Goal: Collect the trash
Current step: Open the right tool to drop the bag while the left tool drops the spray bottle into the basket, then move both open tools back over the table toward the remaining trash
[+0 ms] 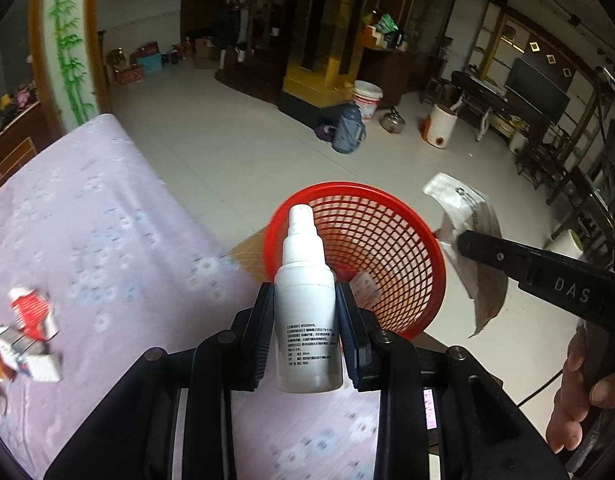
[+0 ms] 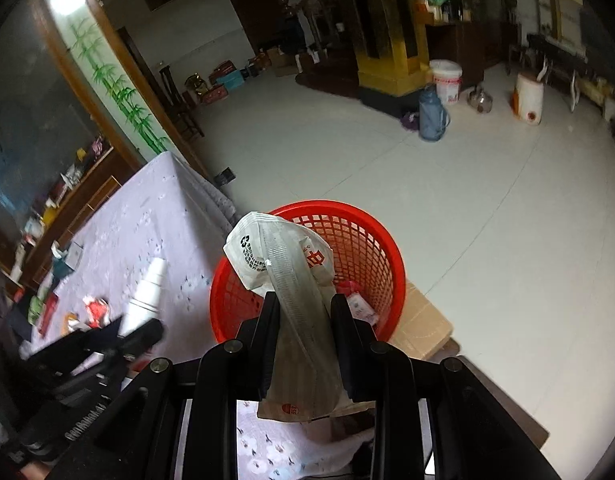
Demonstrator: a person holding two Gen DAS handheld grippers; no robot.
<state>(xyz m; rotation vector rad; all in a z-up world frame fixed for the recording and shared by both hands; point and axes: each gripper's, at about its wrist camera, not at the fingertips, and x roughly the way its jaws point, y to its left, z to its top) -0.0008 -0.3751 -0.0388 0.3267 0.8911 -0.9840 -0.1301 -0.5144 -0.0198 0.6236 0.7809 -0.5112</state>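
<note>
Beside the bed, both hand-held grippers are pinching trash, spray bottle and wrapper, needing release over the red basket.

I see the mesh basket on a cardboard box just off the surface's edge. My left tool holds a spray bottle before its near rim; my right tool holds a plastic bag over it. Crumpled packets lie left on the surface.
</note>
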